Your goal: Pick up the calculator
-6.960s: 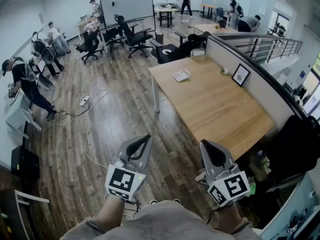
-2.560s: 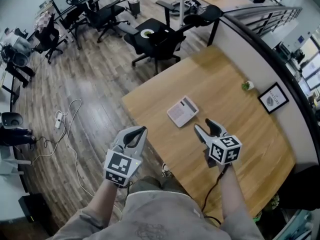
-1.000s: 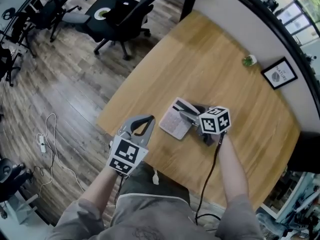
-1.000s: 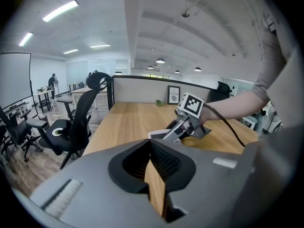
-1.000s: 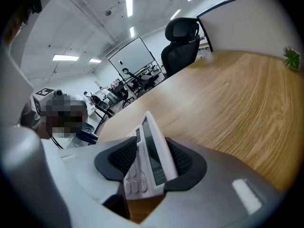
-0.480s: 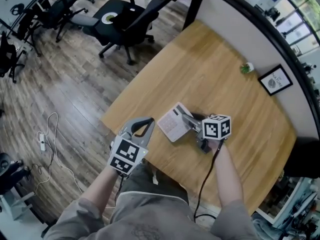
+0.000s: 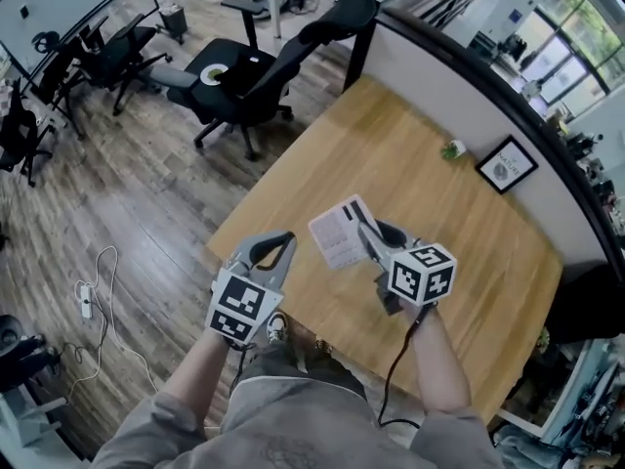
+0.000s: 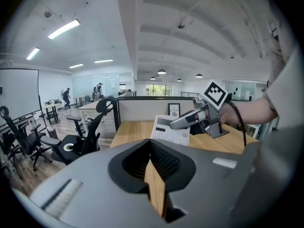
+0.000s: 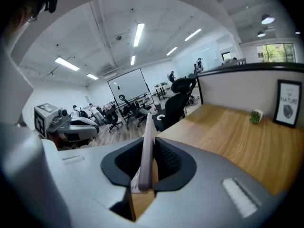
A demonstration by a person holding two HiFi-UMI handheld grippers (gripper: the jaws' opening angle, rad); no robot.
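The white calculator hangs tilted above the wooden table, off its surface. My right gripper is shut on its right edge; in the right gripper view the calculator stands edge-on between the pads. In the left gripper view the calculator shows clamped in the right gripper. My left gripper hovers at the table's near left edge, shut with nothing in it, a little left of the calculator. It also appears in the right gripper view, where the left gripper sits at the far left.
A black office chair stands beyond the table's left corner. A small plant and a framed picture sit at the table's far side against the partition. A cable and power strip lie on the wood floor.
The right gripper has closed on the calculator and raised it off the table. Both grippers have risen; the left one stays shut and empty.
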